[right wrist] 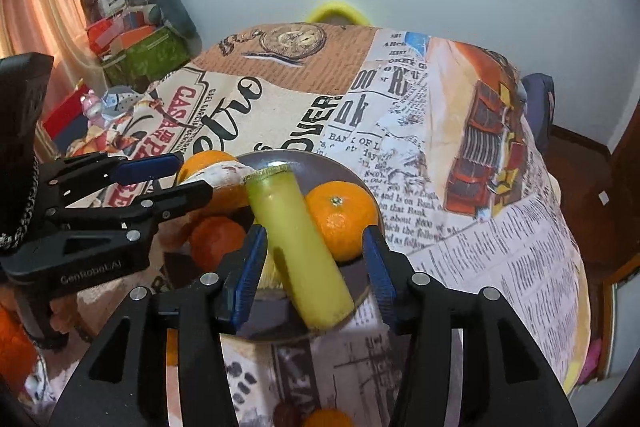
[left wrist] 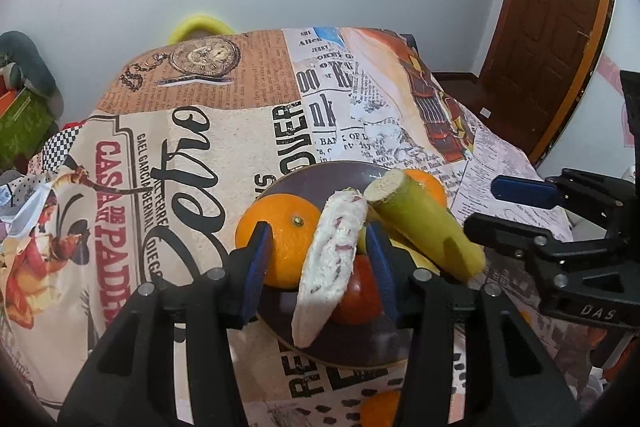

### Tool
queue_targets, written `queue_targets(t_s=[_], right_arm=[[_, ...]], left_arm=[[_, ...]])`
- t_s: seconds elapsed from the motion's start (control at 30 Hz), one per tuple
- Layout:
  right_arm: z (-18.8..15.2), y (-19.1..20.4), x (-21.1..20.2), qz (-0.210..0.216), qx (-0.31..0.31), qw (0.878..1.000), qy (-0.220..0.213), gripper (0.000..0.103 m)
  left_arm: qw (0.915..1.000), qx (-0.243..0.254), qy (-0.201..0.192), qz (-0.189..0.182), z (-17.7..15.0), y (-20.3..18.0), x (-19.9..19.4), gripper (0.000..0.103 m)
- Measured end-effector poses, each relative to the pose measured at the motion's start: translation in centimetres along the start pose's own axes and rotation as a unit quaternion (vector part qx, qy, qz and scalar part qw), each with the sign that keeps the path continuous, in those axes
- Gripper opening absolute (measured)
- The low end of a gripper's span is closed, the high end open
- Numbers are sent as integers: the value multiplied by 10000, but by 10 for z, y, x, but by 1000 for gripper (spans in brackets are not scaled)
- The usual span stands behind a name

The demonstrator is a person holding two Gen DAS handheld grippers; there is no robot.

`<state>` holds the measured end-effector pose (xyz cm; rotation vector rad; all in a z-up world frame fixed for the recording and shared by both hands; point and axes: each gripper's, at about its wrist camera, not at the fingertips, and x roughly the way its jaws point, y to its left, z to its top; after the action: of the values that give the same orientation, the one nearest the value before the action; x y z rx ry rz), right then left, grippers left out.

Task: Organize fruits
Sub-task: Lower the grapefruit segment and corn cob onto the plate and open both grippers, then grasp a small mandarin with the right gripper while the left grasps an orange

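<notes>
A dark round plate (left wrist: 308,183) holds an orange (left wrist: 288,227), a second orange (left wrist: 428,183) and a red fruit (left wrist: 360,295). A white slice with red specks (left wrist: 332,267) stands tilted on the plate between the pads of my left gripper (left wrist: 318,255); a gap shows beside each pad, so it is open. A yellow-green stick (right wrist: 296,239) lies blurred across the plate (right wrist: 280,163) between the fingers of my right gripper (right wrist: 314,255), open, with an orange (right wrist: 344,219) showing in the gap. The same stick (left wrist: 424,227) leans beside the slice.
A printed newspaper-pattern cloth (left wrist: 240,131) covers the table. One more orange (left wrist: 380,407) lies on the cloth near the front edge. A yellow chair back (left wrist: 200,25) stands behind the table, boxes (right wrist: 140,55) at the left, a wooden door (left wrist: 560,7) at the right.
</notes>
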<state>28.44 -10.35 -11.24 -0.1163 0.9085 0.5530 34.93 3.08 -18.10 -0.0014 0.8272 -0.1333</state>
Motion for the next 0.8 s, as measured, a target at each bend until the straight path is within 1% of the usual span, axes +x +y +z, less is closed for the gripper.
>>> queue_targets(t_s=[0.2, 0.4, 0.57, 0.7, 0.73, 0.8], right_arm=[[-7, 2, -21, -109, 2, 9999, -103, 46], [-19, 5, -44, -187, 46, 9997, -175, 46], [-30, 8, -65, -244, 104, 9994, -235, 46], [-40, 11, -75, -263, 169, 9992, -233, 46], [-43, 11, -77, -274, 189, 9992, -222, 47], [-52, 13, -80, -327, 230, 9990, -192, 53]], left_arm=[[10000, 44, -38, 24, -1, -6, -19, 48], [9999, 96, -97, 69, -9, -12, -46, 48], [9999, 101, -105, 92, -21, -16, -66, 48], [9999, 93, -32, 104, -34, -19, -77, 48], [9999, 80, 12, 93, -39, -20, -79, 49], [9999, 70, 104, 62, -46, -22, -80, 50]])
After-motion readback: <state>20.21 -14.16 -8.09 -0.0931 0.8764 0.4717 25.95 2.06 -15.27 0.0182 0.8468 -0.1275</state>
